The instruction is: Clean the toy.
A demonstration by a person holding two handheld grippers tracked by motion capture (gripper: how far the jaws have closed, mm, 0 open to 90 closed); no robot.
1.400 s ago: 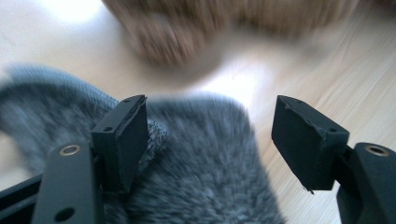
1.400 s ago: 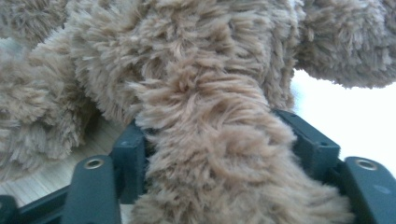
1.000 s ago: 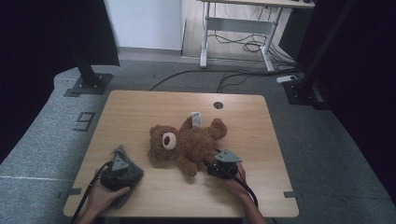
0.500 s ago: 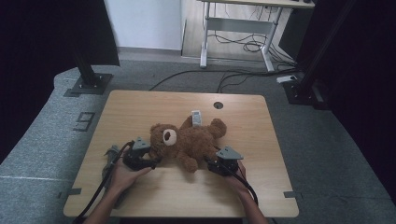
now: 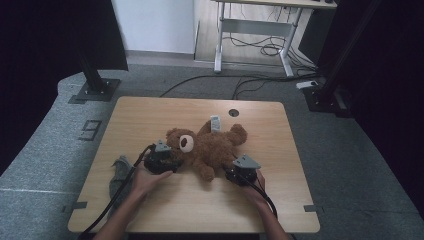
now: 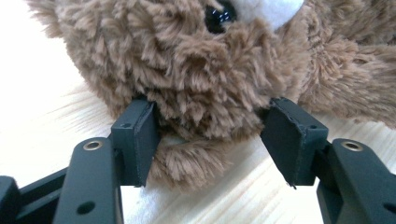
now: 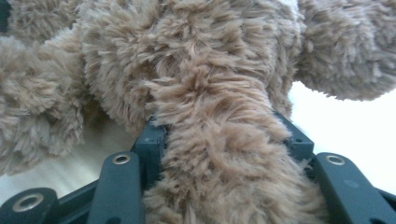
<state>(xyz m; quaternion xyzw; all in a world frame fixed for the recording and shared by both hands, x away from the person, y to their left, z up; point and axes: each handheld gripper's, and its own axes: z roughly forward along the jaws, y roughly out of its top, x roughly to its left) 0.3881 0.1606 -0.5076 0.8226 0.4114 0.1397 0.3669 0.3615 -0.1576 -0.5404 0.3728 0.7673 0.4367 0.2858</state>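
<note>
Here, in the high view, a brown teddy bear (image 5: pixel 207 148) lies mid-frame on the wooden desk (image 5: pixel 150 112), left gripper (image 5: pixel 167 162) at its head, right gripper (image 5: pixel 235 175) at a leg, grey cloth (image 5: pixel 119 170) lower left.
Left gripper view: fingers (image 6: pixel 137 140) spread around shaggy fur, having just narrowed; better to centre before closing.
Right gripper view: fingers (image 7: pixel 152 140) have been closing, pinching the plush limb

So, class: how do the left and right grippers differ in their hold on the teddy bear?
The left gripper has its fingers apart around the teddy bear at its head; the right gripper squeezes a limb. The left has a loose grip; the right's fur bulges between. Both have been closing.
</note>
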